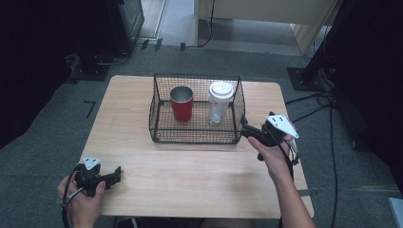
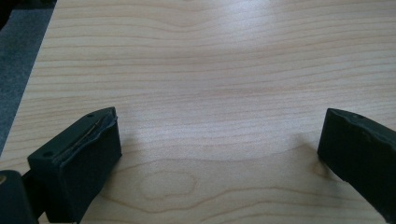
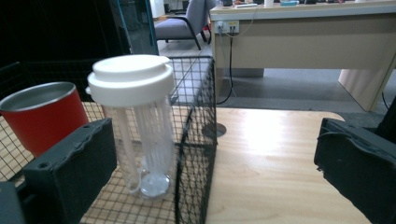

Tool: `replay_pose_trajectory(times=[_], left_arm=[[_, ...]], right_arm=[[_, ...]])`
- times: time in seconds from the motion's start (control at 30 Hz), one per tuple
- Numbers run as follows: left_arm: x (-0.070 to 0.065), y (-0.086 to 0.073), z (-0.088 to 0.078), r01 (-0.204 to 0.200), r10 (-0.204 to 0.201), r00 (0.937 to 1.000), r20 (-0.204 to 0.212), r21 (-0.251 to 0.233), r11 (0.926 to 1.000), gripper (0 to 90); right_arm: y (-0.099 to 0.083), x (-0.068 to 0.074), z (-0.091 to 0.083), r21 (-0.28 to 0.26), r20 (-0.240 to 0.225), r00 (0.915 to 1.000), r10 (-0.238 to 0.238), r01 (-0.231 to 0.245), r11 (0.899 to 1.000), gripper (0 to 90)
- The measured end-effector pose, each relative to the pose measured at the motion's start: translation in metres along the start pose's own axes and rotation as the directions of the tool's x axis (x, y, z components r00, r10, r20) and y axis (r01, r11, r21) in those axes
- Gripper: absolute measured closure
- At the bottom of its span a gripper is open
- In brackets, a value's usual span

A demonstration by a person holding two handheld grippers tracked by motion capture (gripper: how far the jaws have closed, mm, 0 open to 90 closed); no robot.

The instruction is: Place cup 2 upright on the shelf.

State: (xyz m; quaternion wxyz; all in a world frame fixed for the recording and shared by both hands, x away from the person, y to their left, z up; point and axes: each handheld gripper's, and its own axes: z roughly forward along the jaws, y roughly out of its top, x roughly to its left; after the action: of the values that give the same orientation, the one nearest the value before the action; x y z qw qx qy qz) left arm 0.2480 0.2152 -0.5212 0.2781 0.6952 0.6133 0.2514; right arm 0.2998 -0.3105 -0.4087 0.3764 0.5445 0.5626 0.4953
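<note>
A black wire basket stands at the middle back of the wooden table. Inside it are a red metal cup on the left and a clear bottle with a white lid on the right, both upright. My right gripper is open at the basket's right front corner, with nothing between its jaws. In the right gripper view the bottle, the cup and the basket's wall are close ahead of that gripper. My left gripper is open low over bare wood near the front left edge.
Grey carpet with cables surrounds the table. A beige desk and an office chair stand beyond the far edge. Dark equipment stands flank both sides. Bare wood lies between the basket and the front edge.
</note>
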Motion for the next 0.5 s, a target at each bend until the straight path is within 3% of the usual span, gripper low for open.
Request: replay_pose_trajectory(times=[0.27,0.5], left_arm=[[0.0,0.0,0.0,0.0,0.0,1.0,0.0,0.0,1.0,0.0],[0.0,0.0,0.0,0.0,0.0,1.0,0.0,0.0,1.0,0.0]], right_arm=[[-0.018,-0.019,-0.017,0.006,0.016,0.9996,0.022,-0.022,1.0,0.0],[-0.034,-0.033,-0.033,0.023,0.004,0.9996,0.027,-0.027,0.999,0.0]])
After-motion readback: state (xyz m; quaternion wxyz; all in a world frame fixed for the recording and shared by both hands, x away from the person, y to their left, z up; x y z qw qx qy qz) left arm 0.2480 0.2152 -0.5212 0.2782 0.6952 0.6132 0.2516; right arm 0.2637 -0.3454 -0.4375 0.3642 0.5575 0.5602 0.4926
